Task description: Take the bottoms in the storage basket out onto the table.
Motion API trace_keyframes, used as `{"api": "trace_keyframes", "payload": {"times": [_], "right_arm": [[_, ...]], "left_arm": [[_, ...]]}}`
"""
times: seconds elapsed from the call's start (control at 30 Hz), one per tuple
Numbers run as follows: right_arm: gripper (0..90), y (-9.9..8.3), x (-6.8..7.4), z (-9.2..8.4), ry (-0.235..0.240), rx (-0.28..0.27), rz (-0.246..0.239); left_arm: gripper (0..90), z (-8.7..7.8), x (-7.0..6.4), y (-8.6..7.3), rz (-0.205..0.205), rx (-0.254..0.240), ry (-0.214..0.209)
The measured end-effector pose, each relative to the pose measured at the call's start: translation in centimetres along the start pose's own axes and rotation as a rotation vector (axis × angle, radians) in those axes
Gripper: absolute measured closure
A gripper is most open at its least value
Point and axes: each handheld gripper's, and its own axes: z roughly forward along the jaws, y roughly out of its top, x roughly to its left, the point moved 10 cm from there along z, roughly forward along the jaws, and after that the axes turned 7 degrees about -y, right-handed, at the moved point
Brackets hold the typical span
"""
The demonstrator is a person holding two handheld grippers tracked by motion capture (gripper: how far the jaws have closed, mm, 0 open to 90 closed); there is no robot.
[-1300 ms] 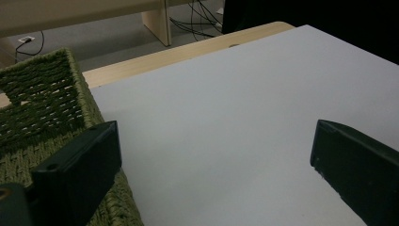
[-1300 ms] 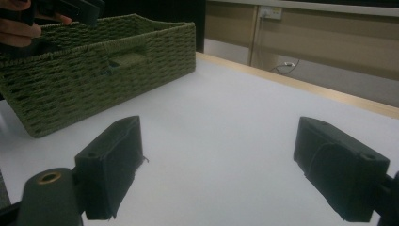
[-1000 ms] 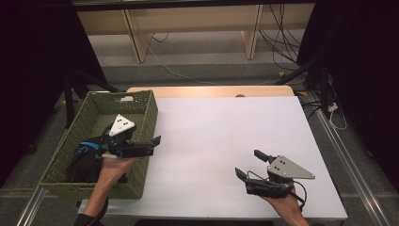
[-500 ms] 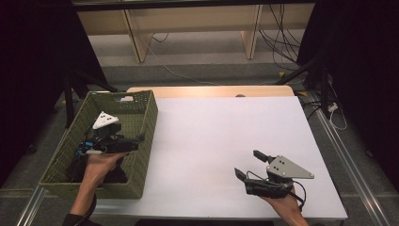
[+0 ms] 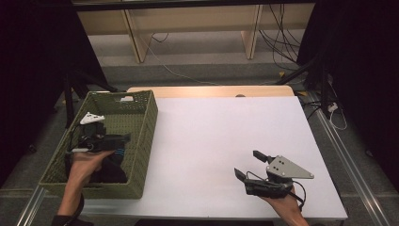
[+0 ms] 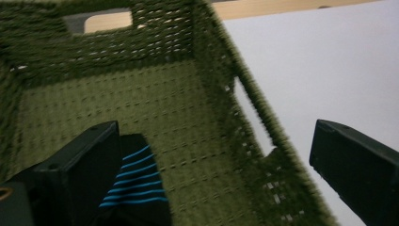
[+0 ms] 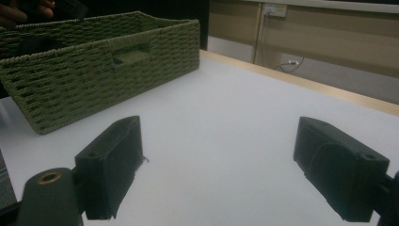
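A green woven basket (image 5: 146, 117) stands at the table's left side. In its near end lies a black cloth item with blue stripes (image 5: 117, 157). My left gripper (image 5: 125, 138) hangs low inside the basket just above that item, jaws wide open and holding nothing. In the left gripper view the striped item (image 6: 136, 183) lies beside the left jaw, and the basket's right wall (image 6: 226, 94) runs between the jaws. My right gripper (image 5: 248, 164) rests near the table's front right, open and empty. The right gripper view shows its jaws spread over the bare white table (image 7: 226, 103).
The basket (image 7: 94, 70) stands far off to the left in the right gripper view. A wooden strip (image 5: 211, 91) edges the table's far side. Shelving and cables (image 5: 282, 42) lie on the floor beyond. Dark curtains close both sides.
My left gripper has moved left and down from above the basket's right wall to deeper inside the basket. The right gripper has stayed still.
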Motion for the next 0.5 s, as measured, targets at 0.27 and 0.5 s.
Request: {"api": "trace_keyframes", "payload": {"times": [0.27,0.5], "right_arm": [[17.2,-0.1,0.1,0.0,0.001,0.004,-0.002],[17.2,-0.1,0.1,0.0,0.003,0.004,-0.004]], "left_arm": [[3.1,-0.5,2.1,-0.9,-0.044,0.03,0.021],[3.2,-0.6,3.0,-1.5,-0.052,0.061,0.037]]}}
